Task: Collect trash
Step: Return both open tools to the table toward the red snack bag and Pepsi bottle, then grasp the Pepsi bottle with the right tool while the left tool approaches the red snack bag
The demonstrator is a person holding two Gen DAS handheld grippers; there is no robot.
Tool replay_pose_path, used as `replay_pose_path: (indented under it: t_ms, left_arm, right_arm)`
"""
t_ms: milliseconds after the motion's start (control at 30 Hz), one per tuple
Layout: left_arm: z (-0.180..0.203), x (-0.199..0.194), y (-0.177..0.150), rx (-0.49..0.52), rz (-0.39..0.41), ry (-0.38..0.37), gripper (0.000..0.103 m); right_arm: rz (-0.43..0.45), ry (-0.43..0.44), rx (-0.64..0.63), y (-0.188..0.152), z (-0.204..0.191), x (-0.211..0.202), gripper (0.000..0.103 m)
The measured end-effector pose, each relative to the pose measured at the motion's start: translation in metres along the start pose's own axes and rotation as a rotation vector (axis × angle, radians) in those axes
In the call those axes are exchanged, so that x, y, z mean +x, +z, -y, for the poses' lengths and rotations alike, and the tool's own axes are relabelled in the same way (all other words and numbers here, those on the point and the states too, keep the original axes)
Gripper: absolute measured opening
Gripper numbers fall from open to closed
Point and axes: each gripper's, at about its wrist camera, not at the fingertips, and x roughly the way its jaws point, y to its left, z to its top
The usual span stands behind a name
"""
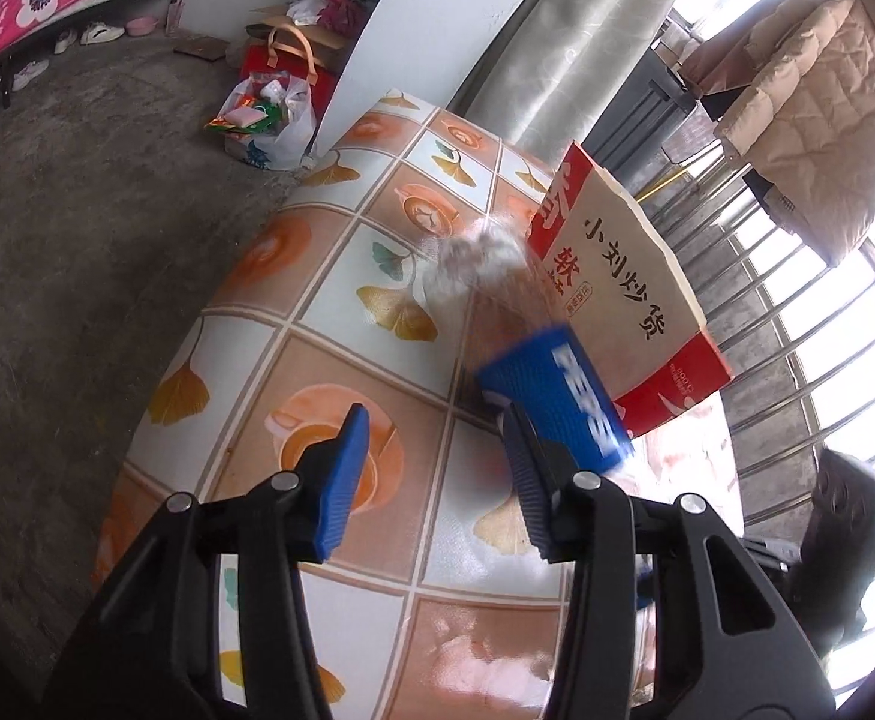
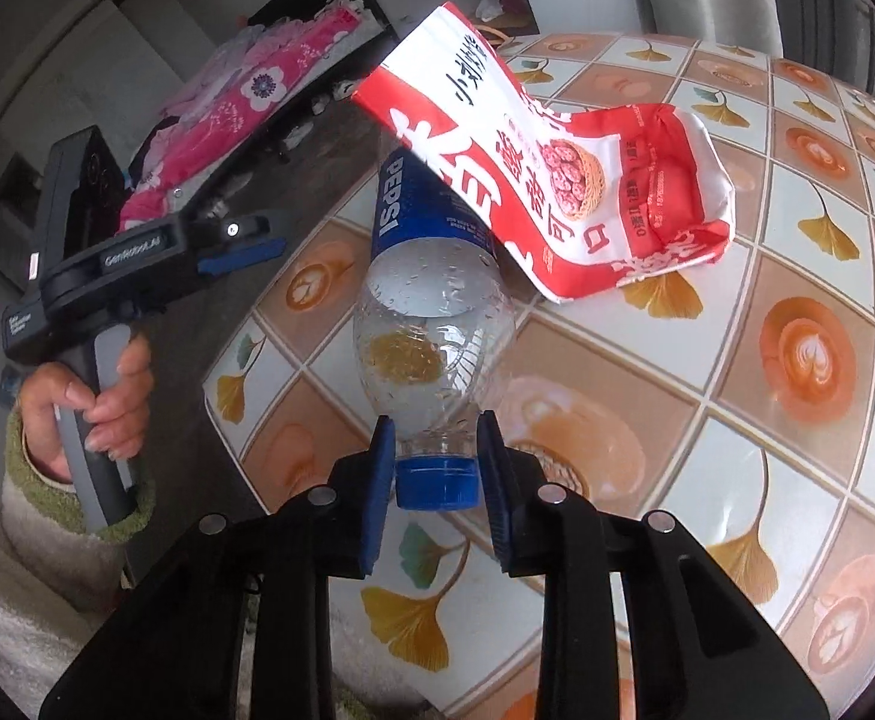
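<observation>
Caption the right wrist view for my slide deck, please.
Right gripper clamps an empty Pepsi bottle by its neck, beside a snack bag.

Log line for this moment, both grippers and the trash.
right gripper: shut on bottle at cap end | left gripper: open, holding nothing | snack bag: on table | trash bag: on floor

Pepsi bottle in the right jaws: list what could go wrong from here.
1. The right gripper pinches the Pepsi bottle only at its neck by the cap; the long body could swing or slip.
2. The bottle's far end is against the snack bag, so moving it may drag the bag across the table.
</observation>
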Motion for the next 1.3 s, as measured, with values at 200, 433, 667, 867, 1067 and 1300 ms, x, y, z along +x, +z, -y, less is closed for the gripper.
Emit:
replay_pose_path:
  t_ms: [200,433,667,867,1067,1300]
  left_arm:
    - [0.007,0.006,-0.002,0.015,-0.007,0.012,0.044]
    - [0.017,0.019,-0.007,0.039,-0.030,0.009,0.044]
    - [0.024,0.030,-0.012,0.034,-0.045,-0.014,0.045]
    - [0.013,0.022,-0.008,-0.007,0.002,-0.022,0.046]
    - [0.002,0.017,-0.008,-0.038,0.007,-0.023,0.046]
    - [-0.002,0.016,-0.017,-0.047,-0.005,-0.034,0.047]
  right_arm:
    - [-0.057,-0.012,-0.054,-0.042,0.005,-0.027,0.028]
    - [-0.088,-0.129,0.051,-0.088,0.036,-0.066,0.026]
    - [-0.005,-0.200,0.270,-0.111,0.074,-0.099,0.025]
    - [0.079,-0.230,0.436,-0.116,0.108,-0.114,0.025]
    - [0.138,-0.232,0.495,-0.107,0.119,-0.117,0.025]
    - [0.191,-0.195,0.567,-0.094,0.129,-0.115,0.026]
